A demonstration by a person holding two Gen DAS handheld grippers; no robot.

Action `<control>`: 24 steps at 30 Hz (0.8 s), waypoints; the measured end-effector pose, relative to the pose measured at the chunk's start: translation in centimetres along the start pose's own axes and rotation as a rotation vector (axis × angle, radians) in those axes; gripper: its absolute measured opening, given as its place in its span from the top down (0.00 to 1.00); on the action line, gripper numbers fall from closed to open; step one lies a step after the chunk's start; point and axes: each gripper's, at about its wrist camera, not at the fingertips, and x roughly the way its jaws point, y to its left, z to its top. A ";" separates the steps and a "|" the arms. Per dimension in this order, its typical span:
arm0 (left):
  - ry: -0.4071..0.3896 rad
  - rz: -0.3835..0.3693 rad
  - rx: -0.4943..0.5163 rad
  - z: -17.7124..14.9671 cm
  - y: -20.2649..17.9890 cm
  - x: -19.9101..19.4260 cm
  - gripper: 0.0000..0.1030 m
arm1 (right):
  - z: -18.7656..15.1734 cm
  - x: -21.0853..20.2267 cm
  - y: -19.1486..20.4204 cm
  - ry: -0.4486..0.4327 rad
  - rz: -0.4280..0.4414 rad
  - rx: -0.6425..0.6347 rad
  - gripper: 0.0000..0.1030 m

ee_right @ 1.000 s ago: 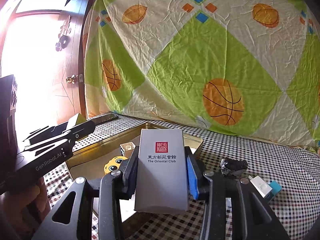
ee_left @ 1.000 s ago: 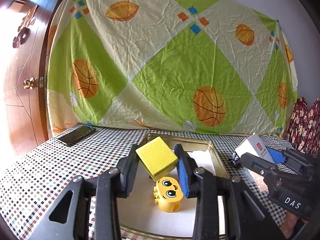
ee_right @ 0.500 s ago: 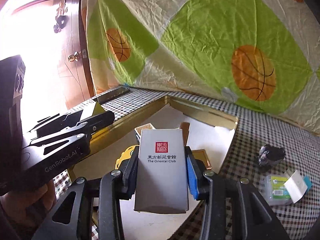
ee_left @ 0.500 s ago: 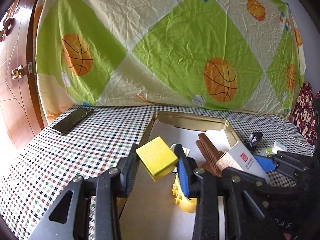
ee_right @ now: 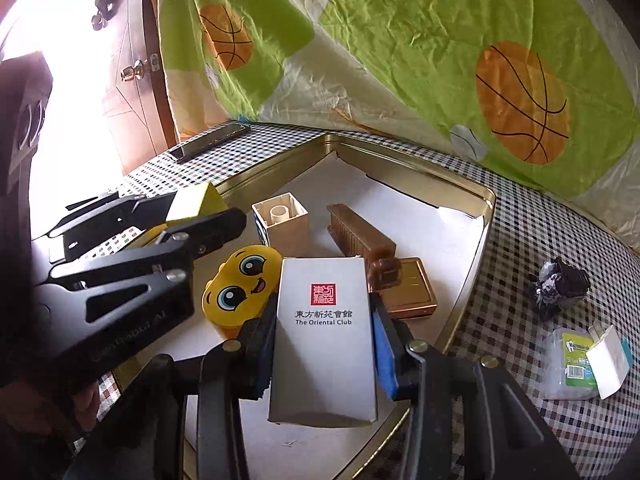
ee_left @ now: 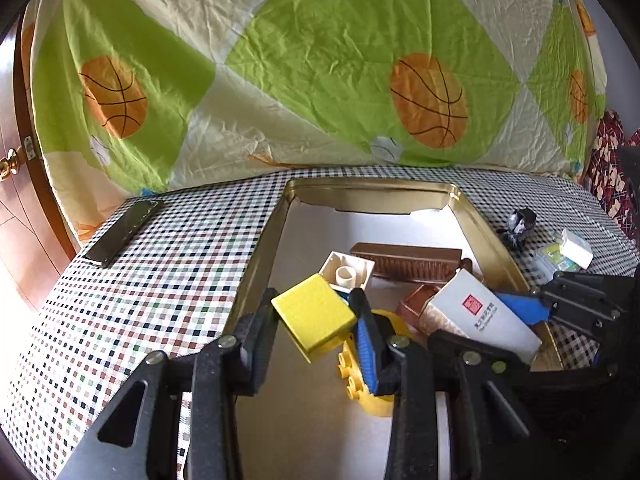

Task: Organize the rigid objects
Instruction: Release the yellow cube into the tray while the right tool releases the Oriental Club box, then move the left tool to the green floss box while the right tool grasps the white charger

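Yellow cube [ee_left: 314,316], smooth white carton [ee_right: 323,344]

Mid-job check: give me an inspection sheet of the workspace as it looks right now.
Surface: checked tablecloth, gold tray on it.
Job's things: yellow block in left tool; white box in right tool; face toy, cream brick, brown comb in tray.
Clutter: phone, black wad, packet outside tray.
Cables: nothing seen.
Surroundings: basketball-print sheet, wooden door.

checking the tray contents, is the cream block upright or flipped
Flipped: the cream block in the gold tray shows its hollow underside and inner tube facing up.
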 end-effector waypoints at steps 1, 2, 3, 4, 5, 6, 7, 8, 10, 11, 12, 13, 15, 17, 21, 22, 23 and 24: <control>0.006 0.008 0.006 0.0 -0.1 0.1 0.66 | 0.1 0.1 -0.1 -0.001 -0.010 0.000 0.57; 0.006 0.015 0.012 0.1 -0.2 0.1 0.65 | 0.2 0.1 -0.2 -0.008 -0.008 0.005 0.57; 0.005 0.027 0.010 0.1 -0.1 0.0 0.57 | 0.2 0.0 -0.4 -0.011 0.003 0.007 0.56; 0.001 0.044 0.003 0.2 0.0 -0.1 0.50 | 0.1 -0.2 -0.5 -0.016 0.010 0.006 0.54; -0.010 0.058 -0.004 0.2 0.2 -0.3 0.35 | -0.1 -0.5 -0.8 -0.028 0.011 0.009 0.48; -0.023 0.062 -0.010 0.2 0.4 -0.6 0.25 | -0.3 -1.0 -1.1 -0.043 0.008 0.018 0.44; -0.032 0.061 -0.016 0.2 0.5 -0.9 0.22 | -0.4 -1.5 -1.4 -0.063 0.010 0.030 0.31; -0.038 0.057 -0.023 0.2 0.6 -1.1 0.18 | -0.6 -2.3 -1.8 -0.098 0.021 0.042 0.24; -0.057 0.043 -0.030 0.3 0.4 -1.7 0.13 | -1.0 -3.6 -2.4 -0.129 0.009 0.046 0.22; -0.071 0.039 -0.030 0.3 0.1 -2.1 0.10 | -1.2 -4.3 -2.8 -0.142 -0.006 0.044 0.22; -0.081 0.034 -0.028 0.4 -0.3 -2.3 0.07 | -1.4 -4.8 -3.2 -0.154 -0.015 0.045 0.22; -0.088 0.030 -0.022 0.5 -0.8 -2.5 0.03 | -1.5 -5.3 -3.6 -0.165 -0.020 0.048 0.22; -0.099 0.035 -0.003 0.7 -1.9 -2.7 0.01 | -1.8 -6.1 -4.5 -0.169 -0.020 0.064 0.22; -0.094 0.044 0.016 0.8 -3.0 -2.6 0.01 | -2.0 -6.5 -5.2 -0.170 -0.013 0.071 0.22; -0.106 0.057 0.020 0.8 -3.9 -3.0 0.01 | -2.9 -7.7 -6.7 -0.200 -0.027 0.078 0.22; -0.108 0.067 0.027 0.8 -4.2 -3.0 0.01 | -3.3 -7.9 -7.3 -0.207 -0.033 0.082 0.22; -0.110 0.080 0.034 0.8 -4.4 -3.0 0.01 | -3.5 -8.2 -8.0 -0.212 -0.048 0.090 0.22; -0.110 0.090 0.042 0.8 -4.6 -3.0 0.01 | -3.8 -8.4 -8.8 -0.215 -0.068 0.100 0.22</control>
